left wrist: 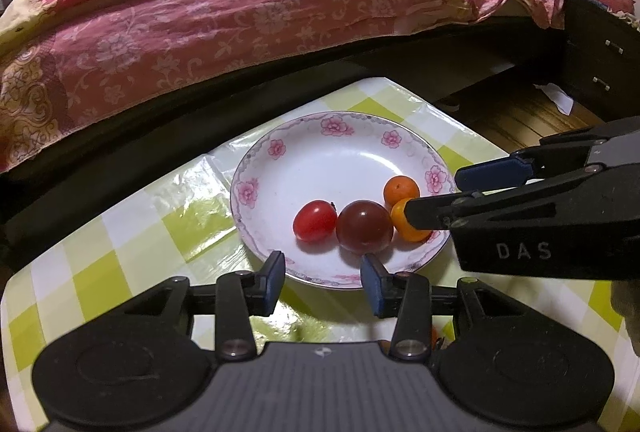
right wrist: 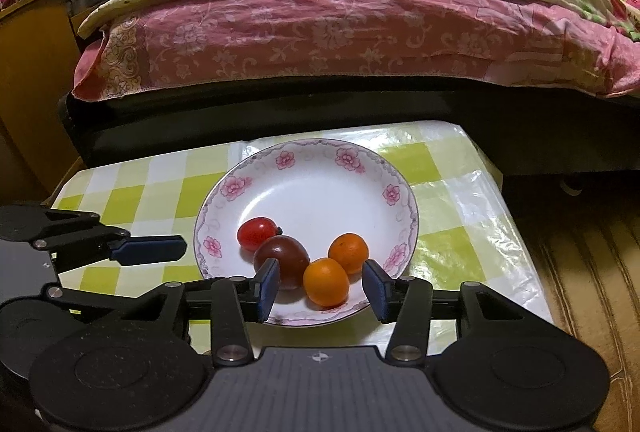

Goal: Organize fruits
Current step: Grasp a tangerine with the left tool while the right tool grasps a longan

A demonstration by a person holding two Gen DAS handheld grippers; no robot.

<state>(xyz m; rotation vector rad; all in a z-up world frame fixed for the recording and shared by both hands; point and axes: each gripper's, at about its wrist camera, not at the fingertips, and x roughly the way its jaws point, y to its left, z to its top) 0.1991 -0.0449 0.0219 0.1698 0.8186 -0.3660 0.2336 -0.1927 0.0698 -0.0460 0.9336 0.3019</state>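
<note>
A white plate with pink flowers (left wrist: pixel 280 160) (right wrist: pixel 320 184) sits on the green checked table. In it lie a red cherry tomato (left wrist: pixel 315 221) (right wrist: pixel 257 233), a dark red tomato (left wrist: pixel 364 226) (right wrist: pixel 285 256) and two small oranges (left wrist: pixel 401 190) (right wrist: pixel 348 252) (right wrist: pixel 326 282). My left gripper (left wrist: pixel 324 282) is open and empty at the plate's near rim; one of its fingers (right wrist: pixel 148 250) shows in the right wrist view. My right gripper (right wrist: pixel 323 288) is open, its jaws on either side of the nearer orange, not touching it. It reaches in from the right in the left wrist view (left wrist: pixel 436 194).
A bed with a pink floral cover (left wrist: pixel 240 32) (right wrist: pixel 340 24) stands close behind the table. The table's far edge (right wrist: pixel 360 130) lies just past the plate. Wooden floor (left wrist: pixel 520 120) and a striped rug (right wrist: pixel 592 272) lie to the right.
</note>
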